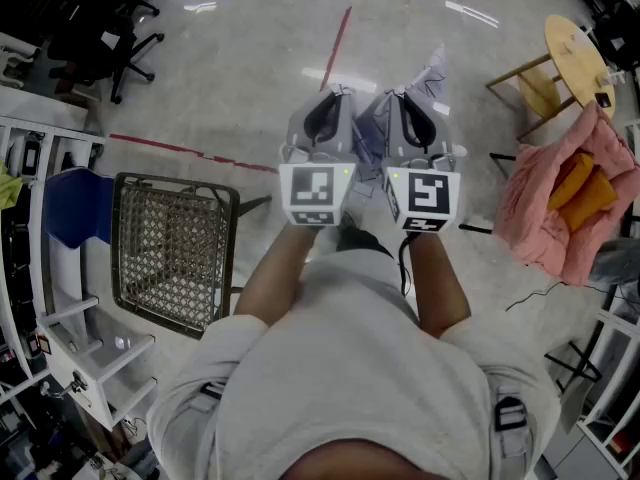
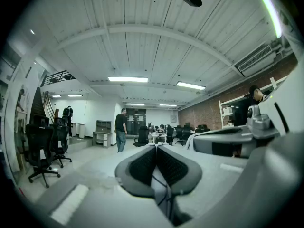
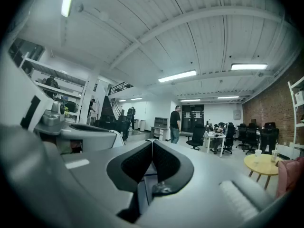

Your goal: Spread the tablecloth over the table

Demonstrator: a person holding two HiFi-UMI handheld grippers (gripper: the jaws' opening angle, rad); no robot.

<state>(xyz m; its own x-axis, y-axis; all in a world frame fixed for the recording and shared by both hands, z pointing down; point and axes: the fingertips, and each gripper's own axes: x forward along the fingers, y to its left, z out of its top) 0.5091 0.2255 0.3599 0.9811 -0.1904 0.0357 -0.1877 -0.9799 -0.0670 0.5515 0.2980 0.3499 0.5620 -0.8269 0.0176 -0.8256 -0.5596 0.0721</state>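
Note:
The person holds both grippers side by side at chest height, pointing level over the floor. My left gripper [image 1: 334, 94] has its jaws pressed together on a thin, pale, dark-lined fold of the tablecloth [image 2: 160, 184]. My right gripper [image 1: 411, 96] is shut as well, with a strip of the same tablecloth [image 3: 145, 186] running back between its pads. In the head view a crumpled grey-lavender part of the tablecloth [image 1: 371, 131] shows between and beyond the two grippers. A dark wire-mesh table [image 1: 172, 251] stands on the floor to the left, well apart from both grippers.
A pink cloth with an orange item [image 1: 562, 206] is draped at the right, behind it a round wooden table [image 1: 573, 50]. White shelving [image 1: 60, 298] lines the left edge; office chairs [image 1: 100, 28] stand at the far left. A standing person [image 2: 121, 129] is far across the room.

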